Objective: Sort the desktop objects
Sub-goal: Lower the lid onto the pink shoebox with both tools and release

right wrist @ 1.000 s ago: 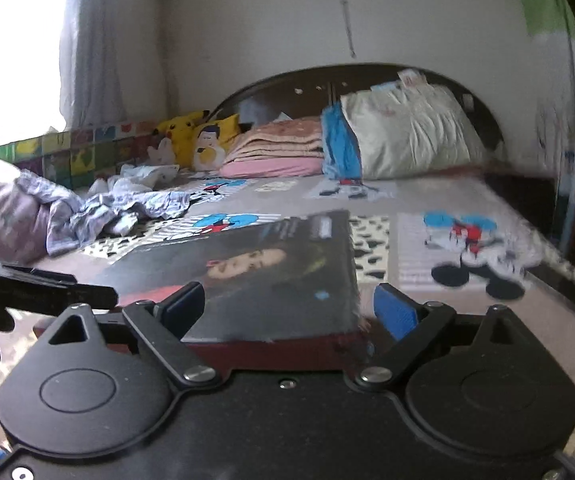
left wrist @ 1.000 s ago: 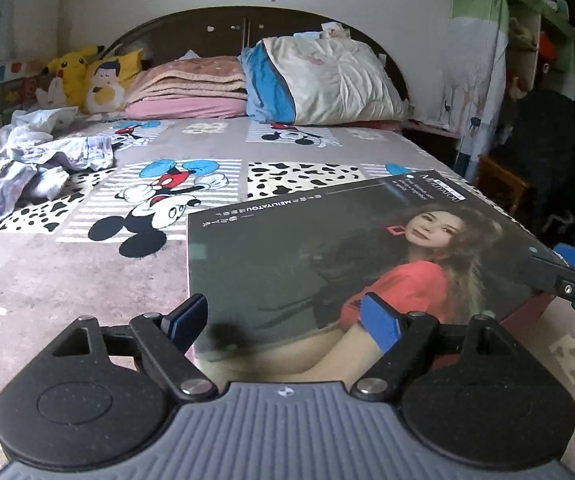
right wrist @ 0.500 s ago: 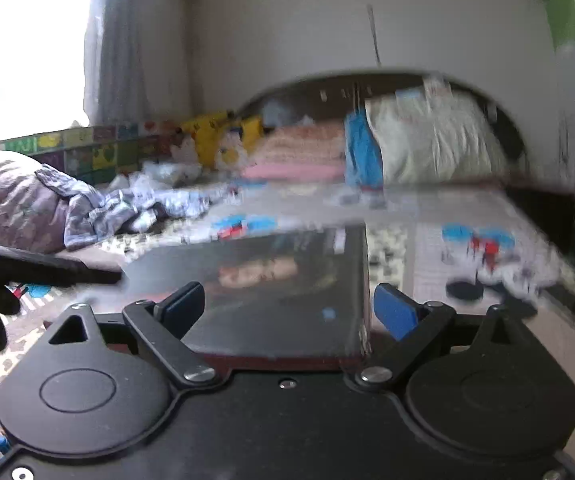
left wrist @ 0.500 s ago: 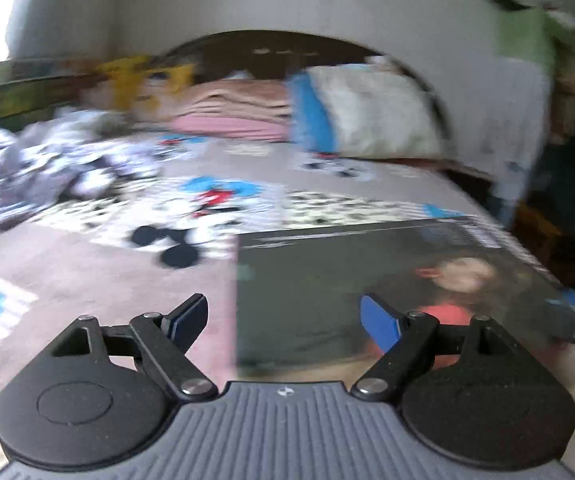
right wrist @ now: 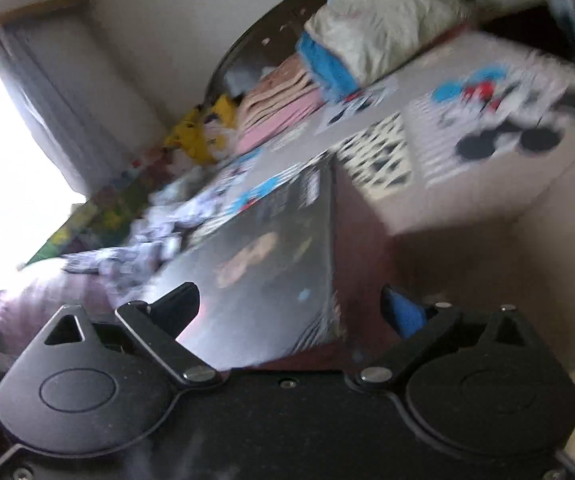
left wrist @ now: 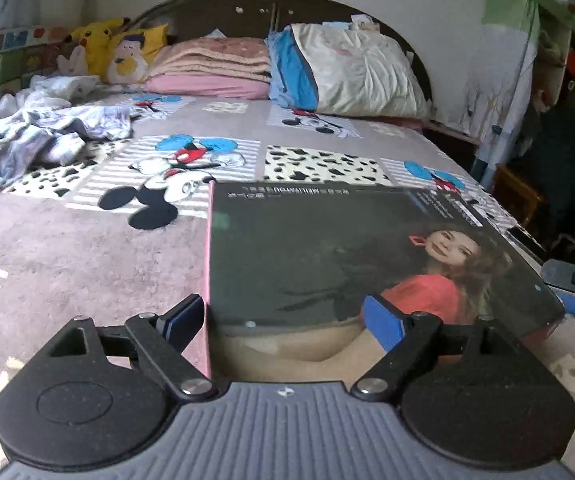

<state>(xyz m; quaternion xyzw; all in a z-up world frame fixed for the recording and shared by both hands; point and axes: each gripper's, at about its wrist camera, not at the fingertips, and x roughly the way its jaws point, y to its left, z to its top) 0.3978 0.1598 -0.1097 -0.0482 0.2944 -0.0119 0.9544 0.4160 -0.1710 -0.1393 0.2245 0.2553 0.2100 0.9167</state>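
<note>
Both grippers sit at the near edge of a flat box [left wrist: 351, 264] printed with a woman's portrait, lying on the cartoon-print bed [left wrist: 87, 248]. The left gripper [left wrist: 287, 322] and right gripper [right wrist: 299, 308] have fingers spread, straddling its corners without pinching. Likely step: grasping it; next, closing squarely. Beyond lie folded blankets [left wrist: 211, 68] and a pillow [left wrist: 351, 68].

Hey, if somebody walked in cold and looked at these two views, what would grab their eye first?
The big flat box printed with a woman in a red top fills the near bed, just ahead of the open left hand-held gripper. Behind it lies the cartoon-mouse bedsheet, with a yellow plush toy at the headboard.
</note>
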